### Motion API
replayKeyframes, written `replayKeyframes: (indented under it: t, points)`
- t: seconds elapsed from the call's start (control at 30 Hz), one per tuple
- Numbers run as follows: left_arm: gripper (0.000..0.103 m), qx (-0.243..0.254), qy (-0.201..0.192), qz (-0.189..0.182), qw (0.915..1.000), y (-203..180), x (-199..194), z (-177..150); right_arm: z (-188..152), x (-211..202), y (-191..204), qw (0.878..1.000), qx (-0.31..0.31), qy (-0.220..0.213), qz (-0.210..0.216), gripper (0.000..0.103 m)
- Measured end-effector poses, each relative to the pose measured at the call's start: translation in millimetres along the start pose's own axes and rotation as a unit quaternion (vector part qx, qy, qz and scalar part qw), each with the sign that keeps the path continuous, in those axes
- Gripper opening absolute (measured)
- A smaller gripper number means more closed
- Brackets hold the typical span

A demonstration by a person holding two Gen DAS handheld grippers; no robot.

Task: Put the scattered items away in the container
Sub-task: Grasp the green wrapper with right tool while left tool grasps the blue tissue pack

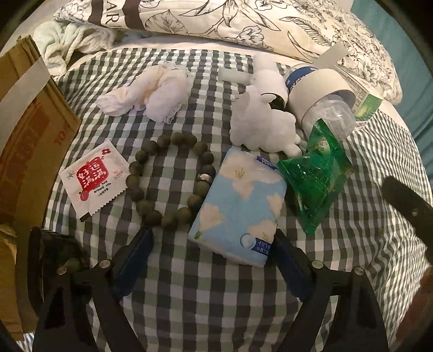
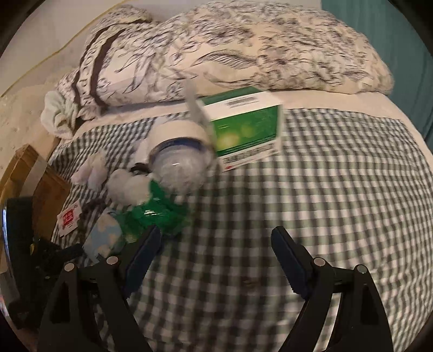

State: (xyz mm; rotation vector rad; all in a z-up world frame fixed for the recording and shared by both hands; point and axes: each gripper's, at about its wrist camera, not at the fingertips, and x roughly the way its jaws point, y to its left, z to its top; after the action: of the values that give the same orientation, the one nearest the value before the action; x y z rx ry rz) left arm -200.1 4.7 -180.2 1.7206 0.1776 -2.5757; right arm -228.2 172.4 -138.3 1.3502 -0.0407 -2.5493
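My left gripper is open over the checked cloth, its jaws either side of the near end of a blue tissue pack and not pressing it. A dark bead bracelet lies left of the pack, a white and red sachet further left. A green wrapper, a white plush toy, a tape roll, a clear bottle and crumpled tissue lie beyond. My right gripper is open over bare cloth, the green wrapper at its left finger. A green box lies ahead.
A cardboard box stands at the left edge of the bed. A floral pillow and a pale towel lie at the far end. The other gripper's black finger shows at the right of the left wrist view.
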Motion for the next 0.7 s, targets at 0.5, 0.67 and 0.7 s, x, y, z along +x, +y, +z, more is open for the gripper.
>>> replayKeyframes:
  t: [0.5,0.67,0.7]
  points:
    - [0.092,0.029,-0.044,-0.020,0.9984,-5.0,10.6,8.4,14.8,63.4,11.3,0.983,0.129,0.088,0.096,0.084]
    - [0.092,0.031,-0.049,-0.032,0.9978,-4.7,6.8,3.6,21.2,69.0,18.8,0.987,0.114,0.082,0.074,0.068]
    - [0.092,0.030,-0.049,-0.033,0.9978,-3.9,7.5,4.2,21.9,68.2,22.3,0.989,0.100,0.082,0.076,0.061]
